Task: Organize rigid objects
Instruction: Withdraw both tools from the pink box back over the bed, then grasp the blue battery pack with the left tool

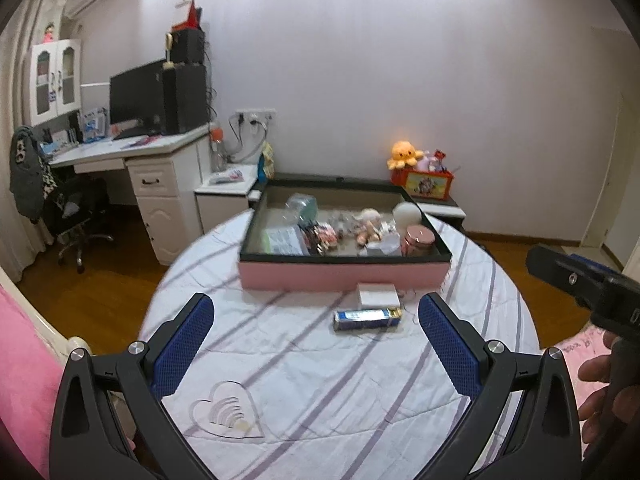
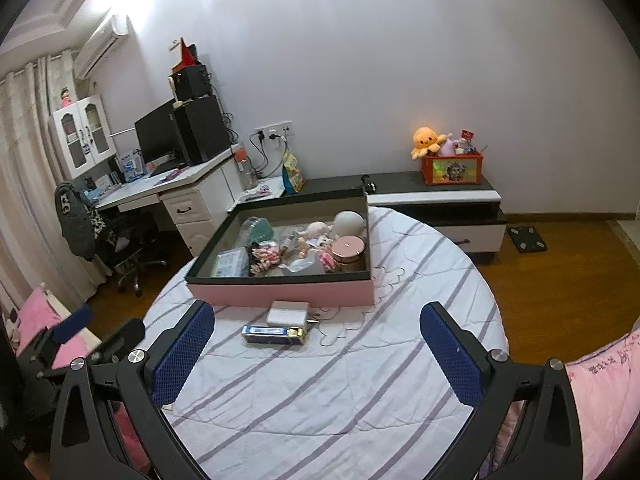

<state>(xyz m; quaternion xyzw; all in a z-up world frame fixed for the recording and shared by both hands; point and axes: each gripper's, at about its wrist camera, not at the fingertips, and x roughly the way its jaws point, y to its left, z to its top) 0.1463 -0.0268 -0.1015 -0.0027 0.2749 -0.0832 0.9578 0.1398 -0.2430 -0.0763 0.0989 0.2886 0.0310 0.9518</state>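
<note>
My left gripper [image 1: 316, 344] hangs over the striped bedspread [image 1: 320, 392] with its blue pads spread wide and nothing between them. Ahead sits the pink box [image 1: 344, 274], its black-rimmed tray crowded with small items, a rose-gold jar [image 1: 419, 239] at its right end. Just in front of it lies a white adapter [image 1: 378, 295], and nearer me a blue-and-gold rectangular pack [image 1: 367, 319]. My right gripper [image 2: 318, 346] is likewise wide open and empty.
</note>
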